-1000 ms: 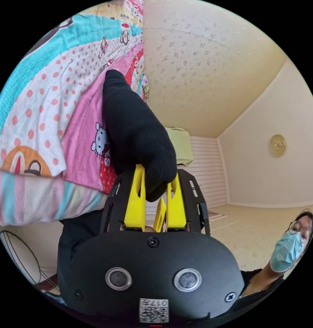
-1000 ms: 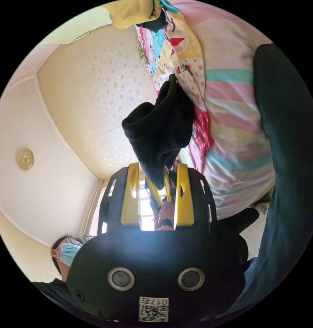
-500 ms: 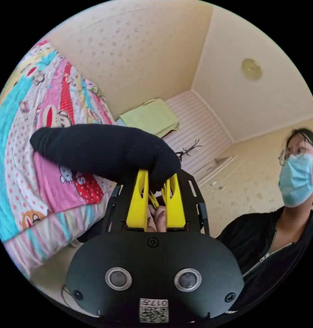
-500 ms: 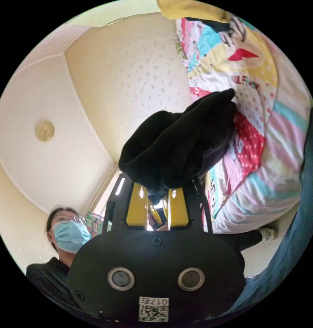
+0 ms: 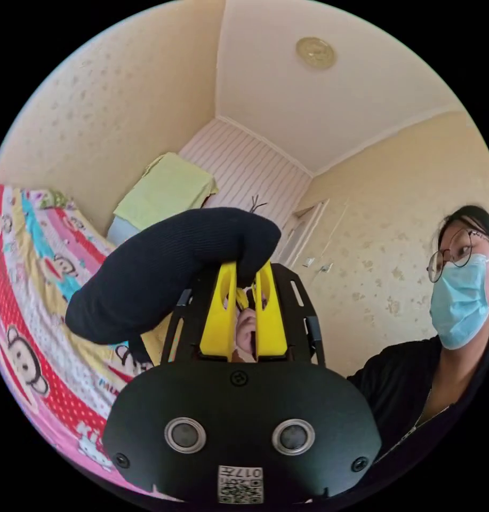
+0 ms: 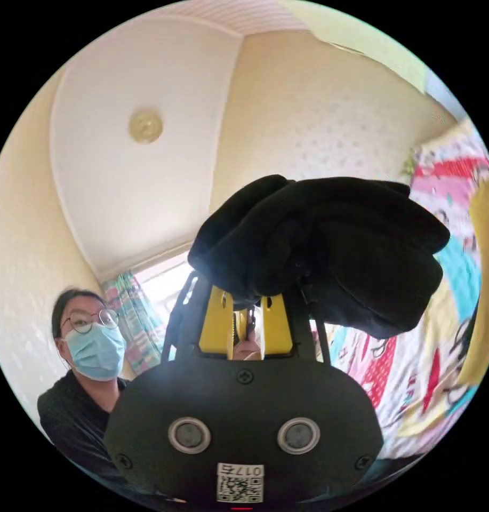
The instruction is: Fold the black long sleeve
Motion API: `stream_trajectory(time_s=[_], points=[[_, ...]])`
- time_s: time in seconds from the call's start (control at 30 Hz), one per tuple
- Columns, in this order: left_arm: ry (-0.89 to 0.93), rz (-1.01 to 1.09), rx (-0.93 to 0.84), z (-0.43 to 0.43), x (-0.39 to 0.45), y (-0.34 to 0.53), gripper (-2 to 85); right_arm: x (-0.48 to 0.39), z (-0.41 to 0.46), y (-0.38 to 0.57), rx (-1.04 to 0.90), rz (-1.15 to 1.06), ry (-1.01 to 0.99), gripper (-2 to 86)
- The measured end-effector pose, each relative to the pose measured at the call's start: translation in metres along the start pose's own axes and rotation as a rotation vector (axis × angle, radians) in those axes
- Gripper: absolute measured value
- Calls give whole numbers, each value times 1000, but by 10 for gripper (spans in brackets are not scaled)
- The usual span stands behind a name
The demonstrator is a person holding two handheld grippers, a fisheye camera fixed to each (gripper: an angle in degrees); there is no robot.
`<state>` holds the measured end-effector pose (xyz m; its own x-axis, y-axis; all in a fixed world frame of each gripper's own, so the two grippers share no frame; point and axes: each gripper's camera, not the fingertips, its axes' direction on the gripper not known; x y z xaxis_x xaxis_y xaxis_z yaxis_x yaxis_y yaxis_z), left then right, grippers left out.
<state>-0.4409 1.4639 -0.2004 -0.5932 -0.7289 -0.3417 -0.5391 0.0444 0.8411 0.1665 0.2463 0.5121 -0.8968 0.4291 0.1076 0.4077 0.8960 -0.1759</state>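
Black long sleeve (image 5: 164,266), clamped by left gripper (image 5: 243,272)

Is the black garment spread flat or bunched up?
Bunched up: the black long sleeve hangs in thick folds, pinched by both the right gripper and the left gripper.

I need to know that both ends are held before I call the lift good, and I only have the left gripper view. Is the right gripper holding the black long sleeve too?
Observer: Yes. In the right gripper view the right gripper has its yellow fingers closed on a thick bunch of the black long sleeve.
Operator: Does that bunch lie on the bed?
Observer: It looks lifted; the cartoon bedsheet sits behind and below it.
Operator: My side shows a smooth tube of fabric. Same there?
Observer: No. There it is doubled into several overlapping folds.
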Motion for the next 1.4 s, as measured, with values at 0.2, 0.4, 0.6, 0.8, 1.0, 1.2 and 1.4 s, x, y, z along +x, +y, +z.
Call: stream_trajectory(time_s=[0.2,0.4,0.6,0.8,1.0,1.2,1.4], points=[[-67,-94,-94,116,-55,-14,70,38,-52,-20,115,212,317,71],[-192,-565,-543,216,-199,155,52,172,-144,93,115,543,820,79],[-42,-585,-500,138,-163,256,-2,113,-159,139,295,410,624,61],[-249,-416,-441,56,-103,221,-10,79,-41,91,-15,165,1000,13],[-471,-449,-401,-40,-43,231,-9,178,12,106,-368,254,1271,5],[-805,-369,-233,-216,50,233,-1,108,58,99,-402,131,1137,6],[-1385,-200,87,-361,140,223,55,60,103,193,-473,136,892,6]])
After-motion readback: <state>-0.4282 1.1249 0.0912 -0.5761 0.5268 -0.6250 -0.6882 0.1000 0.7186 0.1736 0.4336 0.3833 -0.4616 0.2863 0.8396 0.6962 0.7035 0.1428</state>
